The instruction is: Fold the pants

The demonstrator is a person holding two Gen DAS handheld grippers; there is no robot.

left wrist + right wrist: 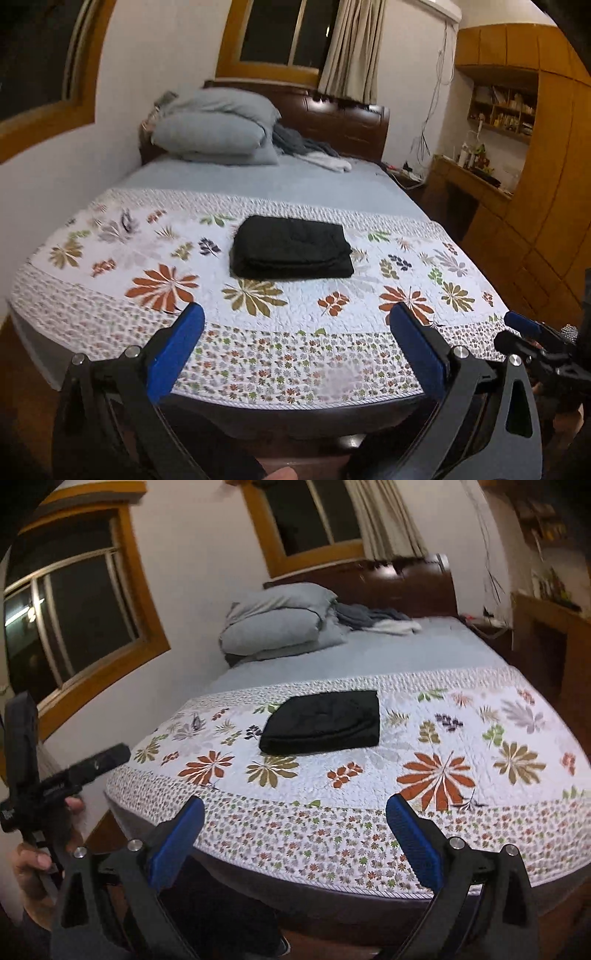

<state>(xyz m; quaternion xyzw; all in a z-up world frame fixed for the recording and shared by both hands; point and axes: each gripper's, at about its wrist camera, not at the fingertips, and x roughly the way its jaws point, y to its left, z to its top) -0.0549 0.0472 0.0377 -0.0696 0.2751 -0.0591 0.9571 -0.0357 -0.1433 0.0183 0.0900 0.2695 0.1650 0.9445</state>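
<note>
Our two blue-tipped claws, left (295,332) and right (295,823), are spread wide, pinching nothing. Ahead of them, well apart, the black cloth pants (291,246) lie folded on the flowery white quilt (110,321). We think the folding is done.

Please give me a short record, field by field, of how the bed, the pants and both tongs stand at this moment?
pants: black pants, folded into a compact rectangle, lying flat
surface: floral quilt spread over the near end of the bed
left tongs: left tongs open, nothing between the blue pads, held back over the near edge of the bed
right tongs: right tongs open, empty, also clear of the pants
head of bed: stacked grey pillows, loose grey and white clothes beside them
task state: fold looks finished
</note>
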